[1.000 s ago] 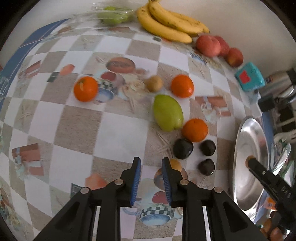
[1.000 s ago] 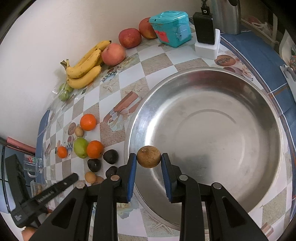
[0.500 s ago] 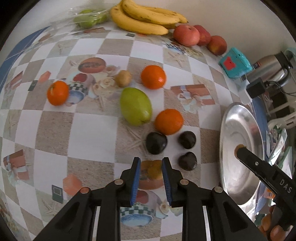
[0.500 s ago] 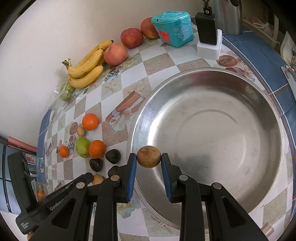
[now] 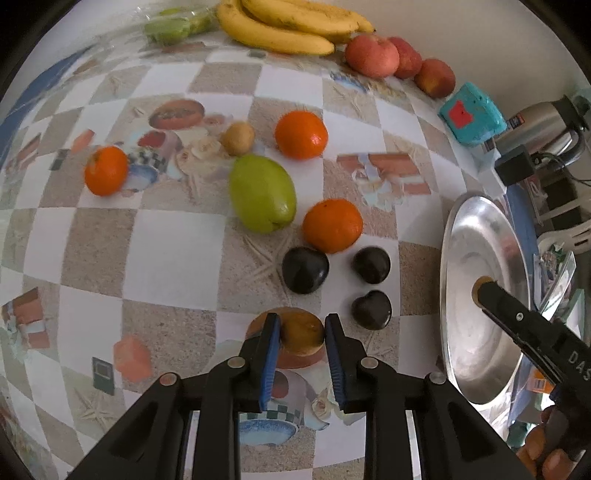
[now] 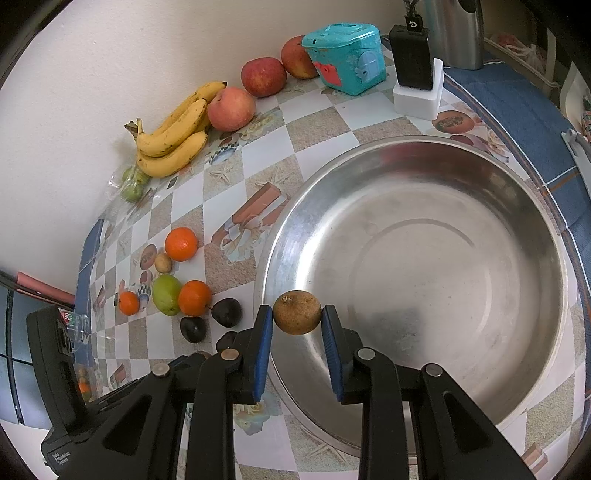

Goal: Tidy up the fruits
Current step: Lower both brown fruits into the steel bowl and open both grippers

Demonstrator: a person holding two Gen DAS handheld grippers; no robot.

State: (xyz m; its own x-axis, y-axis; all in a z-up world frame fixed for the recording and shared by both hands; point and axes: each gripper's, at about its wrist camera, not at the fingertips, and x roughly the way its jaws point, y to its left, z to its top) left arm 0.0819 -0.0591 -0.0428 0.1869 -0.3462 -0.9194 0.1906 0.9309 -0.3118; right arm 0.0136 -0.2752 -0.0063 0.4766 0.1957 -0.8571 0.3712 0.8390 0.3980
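My right gripper (image 6: 297, 330) is shut on a small brown round fruit (image 6: 296, 312) and holds it over the near-left rim of a big steel bowl (image 6: 461, 177), which holds nothing. My left gripper (image 5: 302, 349) has its jaws on either side of another brown round fruit (image 5: 302, 332) that lies on the table; whether the pads touch it I cannot tell. Just beyond lie three dark plums (image 5: 305, 268), two oranges (image 5: 332, 225), a green mango (image 5: 261, 192), a small kiwi-like fruit (image 5: 237, 138) and a third orange (image 5: 106, 170).
Bananas (image 5: 284, 26), three red apples (image 5: 373, 56) and bagged green fruit (image 5: 173, 26) line the wall. A teal box (image 6: 345, 57), a black charger on a white block (image 6: 413, 79) and a steel kettle (image 6: 454, 33) stand behind the bowl. The checkered tablecloth (image 5: 173, 254) covers the table.
My left gripper moved forward and to the right, so its jaws now stand around the brown fruit on the table. My right gripper kept its fruit nearly still over the bowl's rim.
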